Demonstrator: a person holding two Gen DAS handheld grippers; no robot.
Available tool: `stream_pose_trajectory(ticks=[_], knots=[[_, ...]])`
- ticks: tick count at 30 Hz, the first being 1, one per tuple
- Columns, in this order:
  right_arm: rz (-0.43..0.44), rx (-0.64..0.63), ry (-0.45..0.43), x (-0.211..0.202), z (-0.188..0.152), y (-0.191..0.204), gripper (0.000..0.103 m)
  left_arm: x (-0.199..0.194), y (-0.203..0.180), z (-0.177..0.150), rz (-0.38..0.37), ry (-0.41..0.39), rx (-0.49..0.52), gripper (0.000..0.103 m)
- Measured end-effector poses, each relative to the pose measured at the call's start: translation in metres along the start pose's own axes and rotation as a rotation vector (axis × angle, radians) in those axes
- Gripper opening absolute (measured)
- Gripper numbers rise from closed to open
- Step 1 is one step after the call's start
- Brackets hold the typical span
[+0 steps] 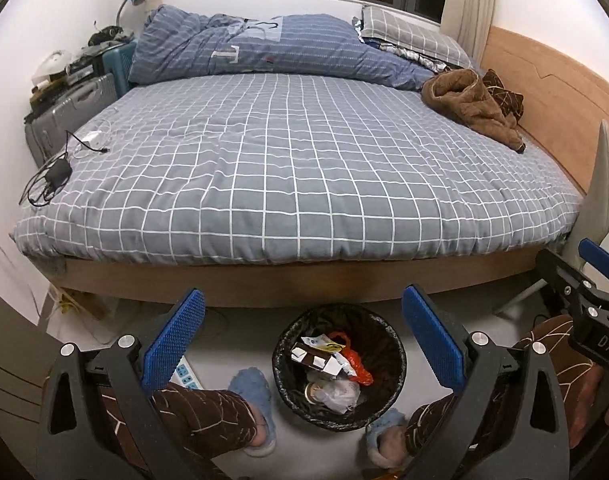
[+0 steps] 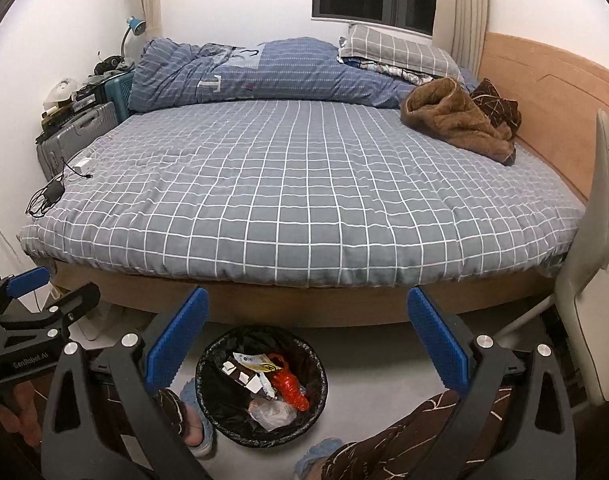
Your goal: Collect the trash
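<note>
Left wrist view is showing the left gripper (image 1: pixel 302 338) and right gripper (image 2: pixel 308 338) both hanging with fingers apart and empty above the trash bin (image 1: pixel 300 400) lying below between them, risking knocking its light rim over, while beyond them the bed (image 1: pixel 288 184) is filling the room.

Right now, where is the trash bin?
The trash bin stands on the floor between the person's slippered feet, just in front of the bed, low and central in both wrist views.

bed (image 1: pixel 288 168) carries duvet (image 1: pixel 264 44), pillow (image 1: pixel 408 32), brown robe (image 1: pixel 472 100), chargers (image 1: pixel 60 168); floor (image 2: pixel 368 376) carries bin (image 2: pixel 260 392)
</note>
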State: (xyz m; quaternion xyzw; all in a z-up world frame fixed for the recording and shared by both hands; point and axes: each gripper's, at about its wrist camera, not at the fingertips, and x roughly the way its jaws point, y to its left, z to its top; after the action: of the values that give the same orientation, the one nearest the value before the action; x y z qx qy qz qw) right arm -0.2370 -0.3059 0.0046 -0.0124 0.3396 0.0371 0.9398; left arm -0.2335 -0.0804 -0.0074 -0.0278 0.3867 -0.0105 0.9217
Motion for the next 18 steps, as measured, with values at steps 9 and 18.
stream_pose_trajectory(ticks=[9,18], knots=[[0.003,0.008,0.01,0.0052,-0.0028,-0.0032,0.095,0.0033,0.0014,-0.0001,0.001,0.009,-0.008,0.097],[0.006,0.013,0.013,0.0084,-0.0045,-0.0025,0.095,0.004,0.0015,0.0013,0.008,0.014,-0.008,0.097]])
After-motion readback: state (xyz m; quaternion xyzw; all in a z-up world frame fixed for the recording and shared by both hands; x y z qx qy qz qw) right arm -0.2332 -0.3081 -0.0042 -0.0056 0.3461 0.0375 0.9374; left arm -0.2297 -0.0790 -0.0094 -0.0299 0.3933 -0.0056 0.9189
